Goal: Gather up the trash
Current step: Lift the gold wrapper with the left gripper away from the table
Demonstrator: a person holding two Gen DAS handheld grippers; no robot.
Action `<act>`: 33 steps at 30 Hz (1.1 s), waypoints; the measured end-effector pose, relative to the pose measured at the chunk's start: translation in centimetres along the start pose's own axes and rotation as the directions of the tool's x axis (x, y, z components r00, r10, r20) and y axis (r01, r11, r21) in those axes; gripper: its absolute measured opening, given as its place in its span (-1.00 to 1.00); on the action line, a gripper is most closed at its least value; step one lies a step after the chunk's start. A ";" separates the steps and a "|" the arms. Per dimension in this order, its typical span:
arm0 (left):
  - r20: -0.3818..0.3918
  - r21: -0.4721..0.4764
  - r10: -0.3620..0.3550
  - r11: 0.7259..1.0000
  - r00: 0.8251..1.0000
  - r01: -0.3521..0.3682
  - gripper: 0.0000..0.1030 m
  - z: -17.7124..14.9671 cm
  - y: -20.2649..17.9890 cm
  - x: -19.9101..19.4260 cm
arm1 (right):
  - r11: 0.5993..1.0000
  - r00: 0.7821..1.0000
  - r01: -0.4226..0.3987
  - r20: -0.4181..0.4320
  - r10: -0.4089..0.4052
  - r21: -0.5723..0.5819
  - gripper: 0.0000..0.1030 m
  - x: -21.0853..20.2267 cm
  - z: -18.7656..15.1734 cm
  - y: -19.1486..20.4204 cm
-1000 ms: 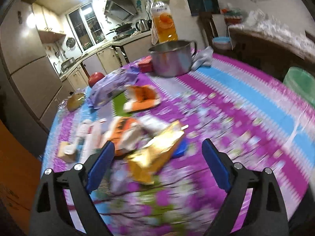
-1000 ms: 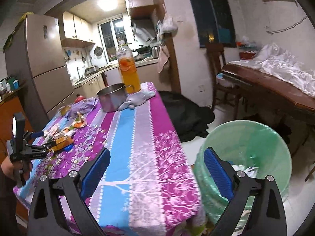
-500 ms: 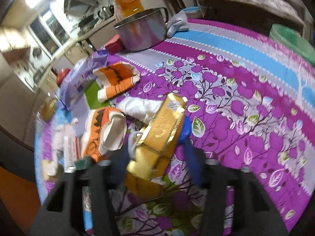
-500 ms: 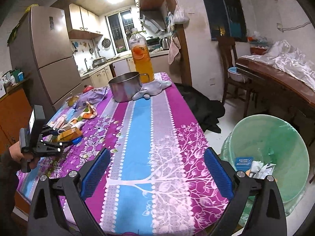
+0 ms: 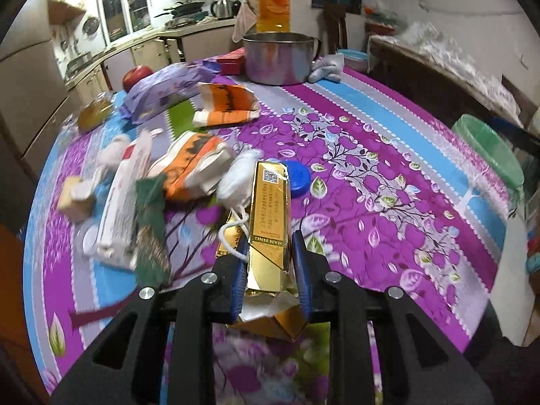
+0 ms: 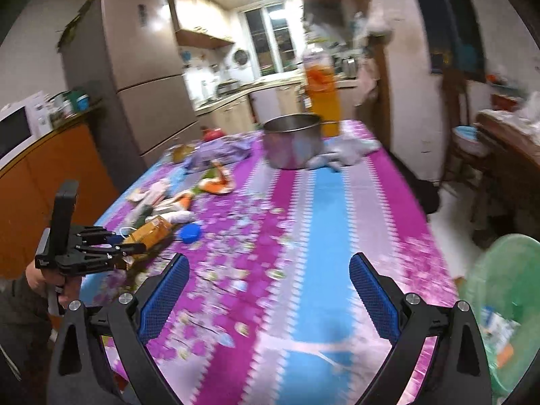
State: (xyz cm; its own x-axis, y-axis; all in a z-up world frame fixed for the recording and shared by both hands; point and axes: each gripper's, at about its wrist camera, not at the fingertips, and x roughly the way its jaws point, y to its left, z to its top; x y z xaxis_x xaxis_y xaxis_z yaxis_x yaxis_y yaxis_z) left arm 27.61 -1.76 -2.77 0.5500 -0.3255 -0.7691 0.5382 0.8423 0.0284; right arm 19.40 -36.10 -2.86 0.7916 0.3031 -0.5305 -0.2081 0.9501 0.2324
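Note:
My left gripper (image 5: 270,253) is shut on a long gold carton (image 5: 270,216) that lies on the purple flowered tablecloth (image 5: 371,175); a white string runs beside its left pad. The same gripper (image 6: 135,248) and carton (image 6: 152,231) show in the right wrist view. Beyond the carton lie a blue cap (image 5: 298,177), orange-and-white wrappers (image 5: 192,165) and a purple packet (image 5: 165,92). My right gripper (image 6: 268,290) is open and empty above the table's near end. The green trash bin (image 6: 503,300) stands to its right, below the table edge.
A steel pot (image 5: 280,57), an orange juice bottle (image 5: 272,3), a grey cloth (image 5: 325,69), a red box (image 5: 231,62) and an apple (image 5: 135,74) stand at the table's far end. A dark wooden table (image 5: 438,77) is on the right.
My left gripper moved down onto the gold carton and shut on it. My right gripper swung left from the bin toward the table.

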 end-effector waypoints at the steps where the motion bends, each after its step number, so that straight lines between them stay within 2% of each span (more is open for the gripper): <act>1: 0.014 -0.025 -0.016 1.000 1.000 0.016 -0.54 -0.5 0.4 -0.8 | 0.999 0.999 -0.035 -0.017 0.035 -0.010 0.85 1.1 0.4 0.7; 7: 0.041 -0.130 -0.110 0.985 0.993 0.115 -0.55 -2.6 2.7 -2.7 | 0.987 0.985 -0.146 -0.097 0.139 -0.067 0.84 6.4 1.9 4.2; 9: 0.015 -0.200 -0.136 0.970 0.991 0.136 -0.49 -3.6 4.3 -2.2 | 0.981 0.978 -0.173 -0.129 0.161 -0.083 0.84 7.9 2.2 5.3; 10: -0.010 -0.222 -0.129 0.967 0.992 0.124 -0.48 -4.2 5.0 -1.9 | 0.979 0.976 -0.181 -0.140 0.167 -0.092 0.84 8.6 2.4 5.9; 12: -0.015 -0.245 -0.104 0.965 0.994 0.098 -0.21 -5.1 6.1 -2.1 | 0.976 0.974 -0.188 -0.152 0.170 -0.111 0.84 9.6 2.6 7.0; 13: -0.006 -0.250 -0.094 0.964 0.996 0.089 -0.19 -5.3 6.3 -2.6 | 0.975 0.973 -0.193 -0.154 0.174 -0.114 0.84 9.7 2.6 7.2; 17: 0.114 -0.252 -0.083 0.961 0.990 0.110 0.24 -5.7 6.7 -5.5 | 0.971 0.969 -0.207 -0.164 0.186 -0.121 0.84 10.6 2.6 8.4; 18: 0.125 -0.253 -0.074 0.962 0.989 0.104 0.26 -5.6 6.8 -5.7 | 0.971 0.968 -0.209 -0.170 0.187 -0.119 0.84 11.0 2.6 8.6; 21: 0.080 -0.217 -0.027 0.975 0.996 0.044 0.26 -5.5 6.2 -4.6 | 0.970 0.966 -0.214 -0.175 0.192 -0.117 0.84 11.3 2.4 8.9; 24: 0.079 -0.144 -0.053 0.988 0.995 0.064 0.27 -4.9 4.2 -4.6 | 0.968 0.964 -0.221 -0.178 0.199 -0.119 0.84 11.2 2.1 9.3; 27: 0.053 -0.111 -0.012 0.994 0.999 0.018 0.25 -4.6 2.7 -4.4 | 0.968 0.962 -0.222 -0.185 0.199 -0.114 0.84 11.4 2.0 9.4; 28: 0.068 -0.098 0.004 0.995 0.998 0.003 0.22 -4.5 2.3 -4.9 | 0.968 0.963 -0.222 -0.183 0.200 -0.113 0.84 11.4 2.0 9.4; 31: 0.150 -0.041 -0.030 0.999 0.988 0.036 0.20 -4.1 0.6 -7.5 | 0.968 0.961 -0.227 -0.186 0.205 -0.107 0.84 11.4 1.6 9.2; 32: 0.145 -0.014 -0.023 1.000 0.989 0.025 0.19 -4.0 0.2 -7.3 | 0.968 0.960 -0.228 -0.190 0.205 -0.104 0.84 11.6 1.5 9.2; 33: 0.131 0.007 -0.021 1.000 0.991 0.020 0.08 -3.8 -0.1 -6.8 | 0.969 0.959 -0.229 -0.195 0.207 -0.095 0.84 11.9 1.3 9.1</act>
State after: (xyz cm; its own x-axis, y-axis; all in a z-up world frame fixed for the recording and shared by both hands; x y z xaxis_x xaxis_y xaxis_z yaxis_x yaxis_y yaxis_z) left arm 21.34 2.00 0.05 0.6174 -0.3968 -0.6793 0.5537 0.8325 0.0170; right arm 27.69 -23.97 -5.99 0.6035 0.5018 -0.6196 -0.4376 0.8581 0.2687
